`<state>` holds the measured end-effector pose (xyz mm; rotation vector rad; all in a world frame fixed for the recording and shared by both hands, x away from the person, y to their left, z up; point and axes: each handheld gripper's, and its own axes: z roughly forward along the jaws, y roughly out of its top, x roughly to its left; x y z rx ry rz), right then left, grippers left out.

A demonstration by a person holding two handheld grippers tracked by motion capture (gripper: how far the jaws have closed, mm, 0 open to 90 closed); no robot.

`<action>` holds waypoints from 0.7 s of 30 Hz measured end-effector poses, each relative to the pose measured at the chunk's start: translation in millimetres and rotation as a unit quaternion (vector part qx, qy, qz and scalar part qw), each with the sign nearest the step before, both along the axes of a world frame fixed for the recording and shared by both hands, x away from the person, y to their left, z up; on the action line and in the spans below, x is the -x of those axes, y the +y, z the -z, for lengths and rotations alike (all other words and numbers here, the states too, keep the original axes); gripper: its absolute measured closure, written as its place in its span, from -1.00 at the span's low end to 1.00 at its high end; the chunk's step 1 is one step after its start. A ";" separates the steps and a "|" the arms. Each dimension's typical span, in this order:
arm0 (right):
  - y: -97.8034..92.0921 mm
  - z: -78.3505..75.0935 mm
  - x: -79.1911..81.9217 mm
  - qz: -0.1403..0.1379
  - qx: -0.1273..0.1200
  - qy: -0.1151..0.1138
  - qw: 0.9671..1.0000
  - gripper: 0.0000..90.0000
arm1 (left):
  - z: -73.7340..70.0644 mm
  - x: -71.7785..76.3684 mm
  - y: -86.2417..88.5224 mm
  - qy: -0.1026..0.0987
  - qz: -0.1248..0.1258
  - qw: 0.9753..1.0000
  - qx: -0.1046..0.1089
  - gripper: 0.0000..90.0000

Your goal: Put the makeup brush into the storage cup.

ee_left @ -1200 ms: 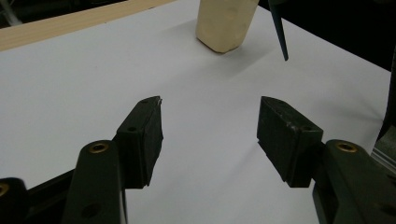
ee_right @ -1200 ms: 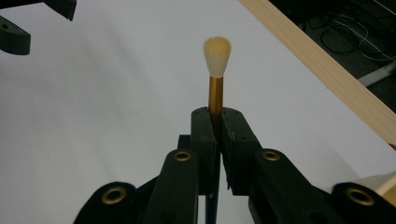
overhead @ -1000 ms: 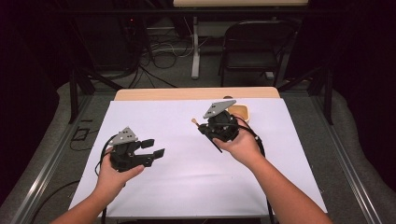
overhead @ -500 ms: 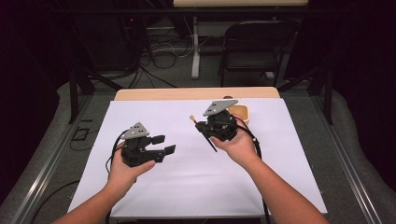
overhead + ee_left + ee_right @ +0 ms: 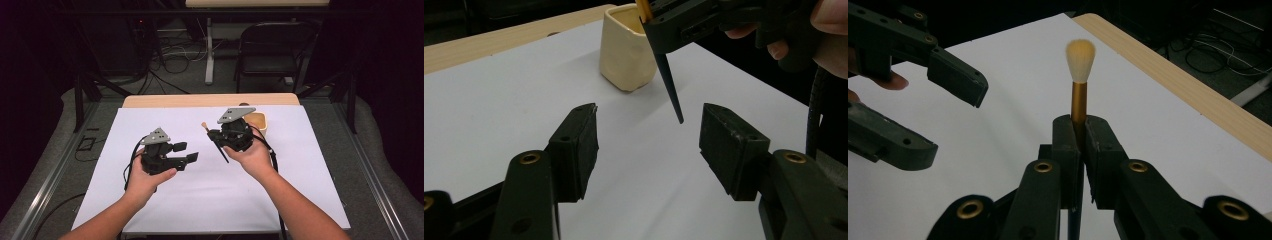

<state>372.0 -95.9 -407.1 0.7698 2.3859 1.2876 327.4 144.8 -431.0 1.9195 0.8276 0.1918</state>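
The right tongs [image 5: 216,135] were clamped on a small brush [image 5: 1079,85], their two jaws pressed flat against its golden ferrule just below the pale tuft of bristles, as the right gripper view showed. In the high view the brush [image 5: 214,142] was carried above the white sheet on the table [image 5: 300,165], slanting with its bristle end up and away from the person and its dark pointed handle running down toward the person, clear of the sheet as far as that view allowed one to judge. A cream-coloured cup [image 5: 258,121] stood on the sheet just behind the right tongs, near the far edge of the table; in the left gripper view the cup [image 5: 624,55] appeared upright, squarish and open at the top, with the brush's dark handle tip [image 5: 672,90] hanging in front of it and a little nearer the camera. The left tongs [image 5: 186,152] stood wide open, held above the sheet on the near-left side of the cup and pointing toward the right tongs. In the left gripper view the handle tip pointed down toward the gap between the two parted jaws of the left tongs [image 5: 649,135] without touching either one. In the right gripper view the open left tongs [image 5: 938,115] showed beside the brush, apart from it. Each gripper was gripped from below by one hand, the right hand [image 5: 255,157] closer to the cup than the left hand [image 5: 145,180].
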 end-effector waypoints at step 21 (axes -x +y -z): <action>1.6 0.2 -0.1 0.016 -0.047 0.006 0.999 0.86 | 3.7 -3.8 -10.6 0.009 -0.003 0.999 0.038 0.05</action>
